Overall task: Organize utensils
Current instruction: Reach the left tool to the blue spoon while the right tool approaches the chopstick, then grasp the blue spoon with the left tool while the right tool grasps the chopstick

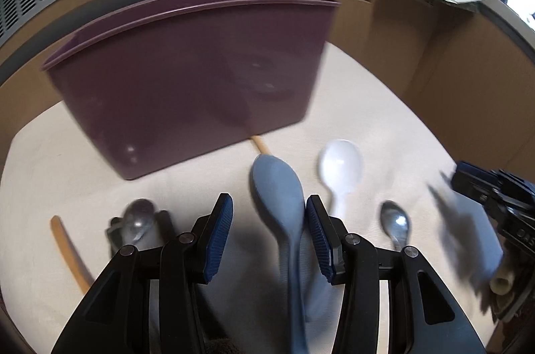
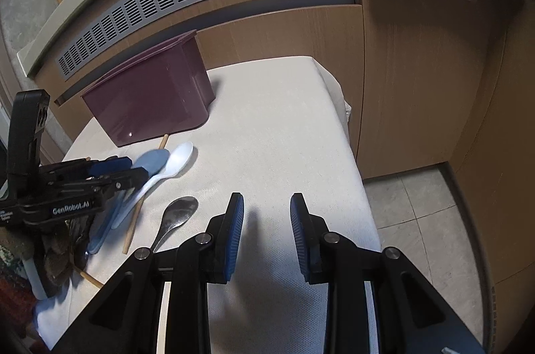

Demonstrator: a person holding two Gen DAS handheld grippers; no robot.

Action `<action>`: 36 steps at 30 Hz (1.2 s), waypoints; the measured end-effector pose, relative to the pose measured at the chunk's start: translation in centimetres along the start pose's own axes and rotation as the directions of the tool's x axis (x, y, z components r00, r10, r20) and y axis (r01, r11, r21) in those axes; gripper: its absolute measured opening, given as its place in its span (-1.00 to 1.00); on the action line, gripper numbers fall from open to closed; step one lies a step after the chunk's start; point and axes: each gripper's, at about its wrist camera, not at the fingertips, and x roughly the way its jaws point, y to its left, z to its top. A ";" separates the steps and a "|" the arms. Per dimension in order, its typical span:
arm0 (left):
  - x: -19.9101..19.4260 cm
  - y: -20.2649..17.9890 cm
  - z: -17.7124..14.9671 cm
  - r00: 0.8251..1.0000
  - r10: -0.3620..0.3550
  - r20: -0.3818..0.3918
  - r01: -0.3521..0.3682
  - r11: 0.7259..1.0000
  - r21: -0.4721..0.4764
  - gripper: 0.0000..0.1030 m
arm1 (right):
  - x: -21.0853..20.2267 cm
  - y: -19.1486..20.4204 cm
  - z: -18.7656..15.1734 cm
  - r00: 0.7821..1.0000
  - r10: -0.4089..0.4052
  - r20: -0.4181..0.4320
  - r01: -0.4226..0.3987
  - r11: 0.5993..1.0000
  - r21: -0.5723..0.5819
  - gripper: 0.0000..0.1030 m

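Note:
A purple plastic bin (image 1: 190,76) stands at the back of the white cloth (image 1: 378,119); it also shows in the right wrist view (image 2: 150,99). My left gripper (image 1: 269,206) is open over the blue spoon (image 1: 277,186), whose handle runs between the jaws, close to the right pad. A white plastic spoon (image 1: 341,166), a metal spoon (image 1: 396,225) and another metal spoon (image 1: 138,220) lie beside it. My right gripper (image 2: 266,206) is open and empty over bare cloth, right of the utensils: blue spoon (image 2: 152,161), white spoon (image 2: 177,158), metal spoon (image 2: 179,211).
Wooden sticks lie on the cloth (image 1: 68,250) (image 2: 133,220), one poking from under the bin (image 1: 260,146). Wooden cabinets with a grey vent (image 2: 167,6) stand behind. The cloth's right edge drops to a tiled floor (image 2: 418,220). The left gripper body (image 2: 67,190) sits at the left.

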 end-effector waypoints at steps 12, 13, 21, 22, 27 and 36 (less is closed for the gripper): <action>1.1 0.0 0.4 0.998 0.047 -0.040 -0.047 0.999 -0.007 -0.07 | 0.0 0.7 0.0 1.000 0.003 0.002 -0.003 1.000 -0.027 -0.47; 1.1 0.0 0.4 0.998 0.051 -0.046 -0.051 0.999 -0.006 -0.07 | 0.0 0.6 0.0 1.000 0.002 0.002 -0.002 1.000 -0.026 -0.47; 1.1 -0.2 1.0 0.997 0.048 -0.067 -0.052 0.997 -0.052 -0.28 | -0.1 0.7 -0.1 1.000 0.004 0.004 -0.004 1.000 -0.025 -0.47; 0.9 -0.1 1.1 0.998 0.015 -0.059 -0.019 0.997 -0.073 -0.52 | -0.1 0.7 -0.1 1.000 0.003 0.004 -0.003 1.000 -0.024 -0.47; -0.4 -0.4 1.5 1.000 -0.025 -0.007 0.024 0.998 -0.066 -0.89 | -0.1 0.8 0.1 1.000 0.004 0.004 -0.003 1.000 -0.026 -0.47; -9.9 4.0 -2.2 0.982 -0.017 0.189 0.067 0.964 -0.257 -0.91 | 1.8 5.5 3.1 0.991 0.128 -0.045 -0.132 0.986 -0.102 -0.44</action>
